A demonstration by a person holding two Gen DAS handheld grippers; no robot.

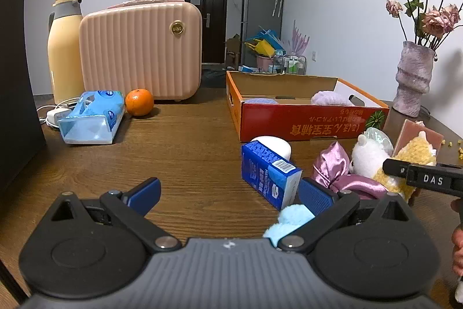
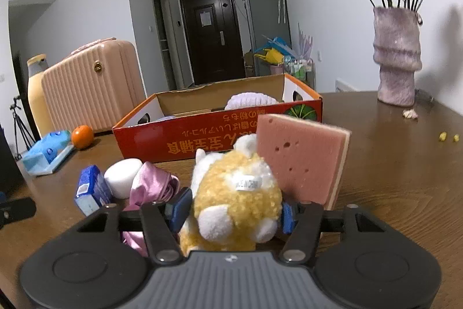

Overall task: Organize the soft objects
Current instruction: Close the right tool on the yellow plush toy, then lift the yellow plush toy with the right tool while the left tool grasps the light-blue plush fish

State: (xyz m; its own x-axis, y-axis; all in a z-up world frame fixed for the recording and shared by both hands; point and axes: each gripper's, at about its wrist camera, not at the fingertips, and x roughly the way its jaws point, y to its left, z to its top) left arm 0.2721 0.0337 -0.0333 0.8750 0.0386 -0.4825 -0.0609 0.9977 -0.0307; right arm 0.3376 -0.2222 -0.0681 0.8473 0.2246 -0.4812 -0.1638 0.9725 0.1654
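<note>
Plush toy [image 2: 237, 199]: yellow and white, fuzzy, on the table in front of the red box, lying between the blue pads of the right gripper [image 2: 231, 212]. Pads press both flanks; fingers closed on the toy. White label faces the camera.

Pink sponge [image 2: 301, 158]: stands tilted, touching the toy's right side. Risk: a lift of the toy likely drags or topples it.

Satin scrunchie [image 2: 150, 187]: pink, just left of the toy, partly under the left finger [image 2: 181, 209]. Risk: fabric could snag on the finger and ride up.

White foam block [image 2: 123, 177] and blue carton [image 2: 89, 190]: near, left of the scrunchie; the carton is not soft and seems no part of the sort.

Red box [image 2: 202, 135]: open cardboard, behind the pile, already holding a lilac fuzzy item [image 2: 251, 102]. Risk: its near wall could catch a toy carried low.

Left gripper [image 1: 228, 197]: fingers spread wide, holding nothing, over the table [image 1: 188, 152]; a pale blue fluffy piece [image 1: 292, 219] lies by its right finger. Risk: it sits close to the right gripper and could collide.

Grip risk: plush compresses, so a hold on fur alone may slip.

Vase [image 2: 396, 57]: well apart, right.
</note>
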